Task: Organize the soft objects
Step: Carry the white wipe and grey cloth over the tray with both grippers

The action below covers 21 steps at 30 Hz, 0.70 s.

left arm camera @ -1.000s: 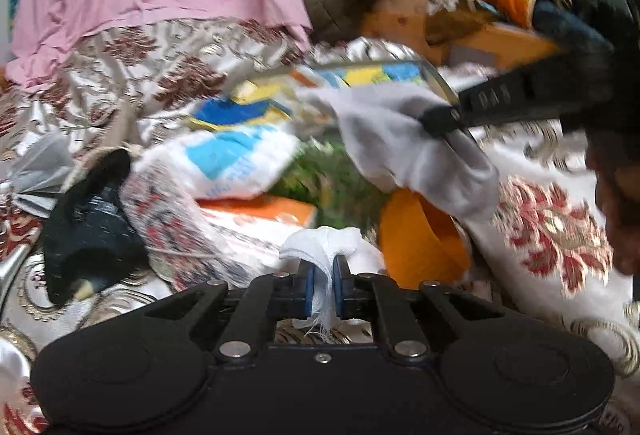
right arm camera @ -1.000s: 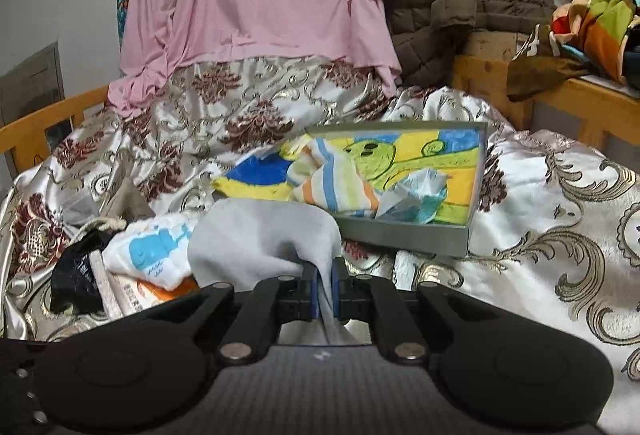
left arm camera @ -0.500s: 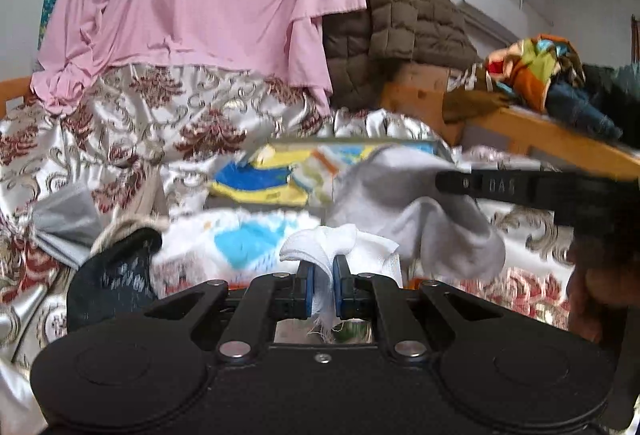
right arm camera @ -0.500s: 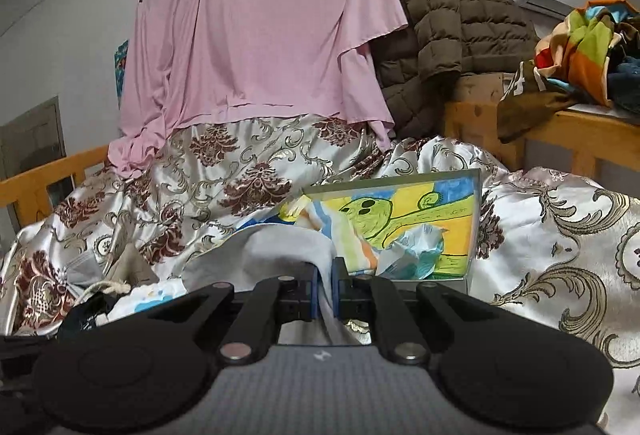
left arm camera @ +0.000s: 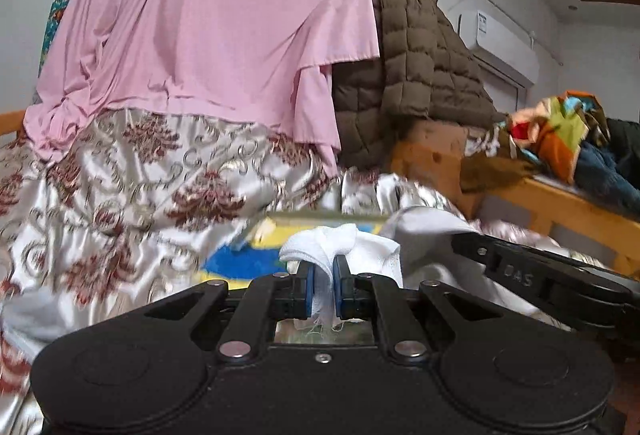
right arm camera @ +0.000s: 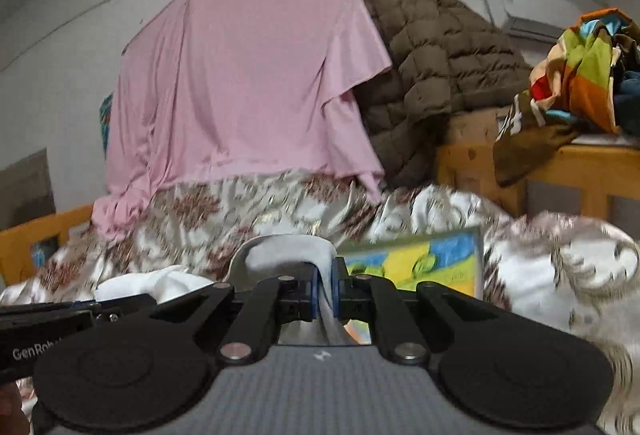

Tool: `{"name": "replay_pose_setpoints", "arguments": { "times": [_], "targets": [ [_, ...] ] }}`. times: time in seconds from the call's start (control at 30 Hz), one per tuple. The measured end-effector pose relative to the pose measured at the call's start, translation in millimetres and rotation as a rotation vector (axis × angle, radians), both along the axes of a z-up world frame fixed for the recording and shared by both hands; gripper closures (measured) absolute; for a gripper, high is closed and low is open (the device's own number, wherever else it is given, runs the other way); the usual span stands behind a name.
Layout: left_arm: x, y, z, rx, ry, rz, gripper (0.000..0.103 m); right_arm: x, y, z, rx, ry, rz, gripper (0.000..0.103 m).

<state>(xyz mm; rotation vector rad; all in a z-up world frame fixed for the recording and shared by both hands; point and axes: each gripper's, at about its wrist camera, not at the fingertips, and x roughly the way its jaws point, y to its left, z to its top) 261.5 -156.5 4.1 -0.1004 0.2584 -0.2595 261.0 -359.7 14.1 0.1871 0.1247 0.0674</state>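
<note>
The left gripper [left arm camera: 323, 285] points nearly level, its blue pads [left arm camera: 308, 287] pinched on a white cloth [left arm camera: 340, 247] bunched above them; the right gripper [right arm camera: 325, 289] also points nearly level, pads clamped on a grey cloth [right arm camera: 288, 255]; in each view the other gripper's black body shows close alongside.

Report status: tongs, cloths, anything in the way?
Left tongs shut on white cloth. Right tongs shut on grey cloth. Colourful box ahead, nothing between.

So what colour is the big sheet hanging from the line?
Plain pink hanging sheet, clearest in the right wrist view.
</note>
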Motion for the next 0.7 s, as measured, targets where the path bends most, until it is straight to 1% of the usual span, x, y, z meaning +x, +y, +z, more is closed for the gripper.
{"name": "replay_pose_setpoints", "arguments": {
  "times": [0.1, 0.23, 0.33, 0.47, 0.6, 0.7],
  "targets": [
    [24.0, -9.0, 9.3, 0.009, -0.018, -0.008, 0.093, 17.5, -16.4, 2.4, 0.05, -0.011, -0.023, 0.095],
    [59.2, -27.7, 12.9, -0.003, -0.01, -0.007, 0.092, 38.6, -33.1, -1.8, 0.101, 0.003, -0.067, 0.095],
    [85.1, -45.6, 10.1, -0.011, 0.024, -0.013, 0.092, 51.6, -43.9, -8.7, 0.128, 0.022, -0.082, 0.095],
    [112.8, -65.7, -0.8, -0.023, 0.089, -0.051, 0.09, 59.9, -55.6, -18.4, 0.169, 0.054, -0.087, 0.095],
    [131.7, -78.0, -16.7, -0.04, 0.154, -0.091, 0.089, 66.8, -56.8, -22.1, 0.135, 0.1, -0.098, 0.095],
    [137.4, -84.1, -27.9, -0.026, 0.179, -0.097, 0.089, 70.8, -60.2, -25.1, 0.136, 0.144, -0.101, 0.095]
  ]
}}
